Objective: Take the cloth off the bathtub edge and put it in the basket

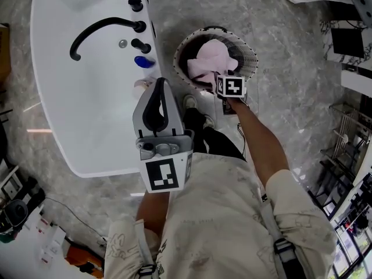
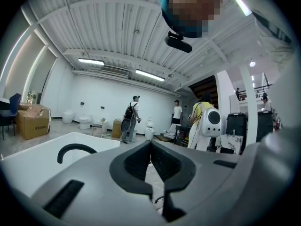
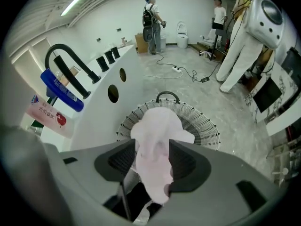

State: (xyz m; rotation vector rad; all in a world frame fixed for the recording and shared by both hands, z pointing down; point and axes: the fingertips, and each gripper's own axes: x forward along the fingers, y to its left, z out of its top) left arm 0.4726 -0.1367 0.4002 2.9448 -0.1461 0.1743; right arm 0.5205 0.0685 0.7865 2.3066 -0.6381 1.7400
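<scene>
The pink cloth (image 1: pixel 212 60) lies bunched inside the round wicker basket (image 1: pixel 250 54), which stands on the floor beside the white bathtub (image 1: pixel 58 127). My right gripper (image 1: pixel 215 77) points steeply down into the basket. In the right gripper view the cloth (image 3: pixel 157 131) runs between the pads of that gripper (image 3: pixel 153 157) and spills onto the basket (image 3: pixel 207 126); the jaws stand apart and do not squeeze it. My left gripper (image 1: pixel 160 81) is held high near the tub rim, shut and empty. In its own view the left gripper (image 2: pixel 150 145) has its jaw tips together.
A black arched faucet (image 1: pixel 99 31) and black knobs sit on the tub rim. A blue bottle (image 1: pixel 144 61) lies on the rim close to the basket. Shelving and equipment (image 1: pixel 349 138) crowd the right side. People (image 2: pixel 129 121) stand far off. Cables (image 3: pixel 183 72) trail on the floor.
</scene>
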